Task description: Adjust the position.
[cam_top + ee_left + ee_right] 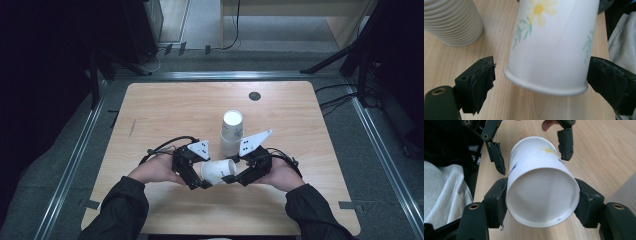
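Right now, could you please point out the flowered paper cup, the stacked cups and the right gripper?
flowered paper cup [534,157]: right gripper view, its side wall.
stacked cups [232,125]: high view, upper cup's side.
right gripper [541,206]: right gripper view, midway between its fingertips.

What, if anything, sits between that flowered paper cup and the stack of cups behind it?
Nothing visible does. The flowered cup lies sideways, clamped at its base by the right gripper, while the left gripper stands open around its rim. Only bare table shows between it and the cup stack.
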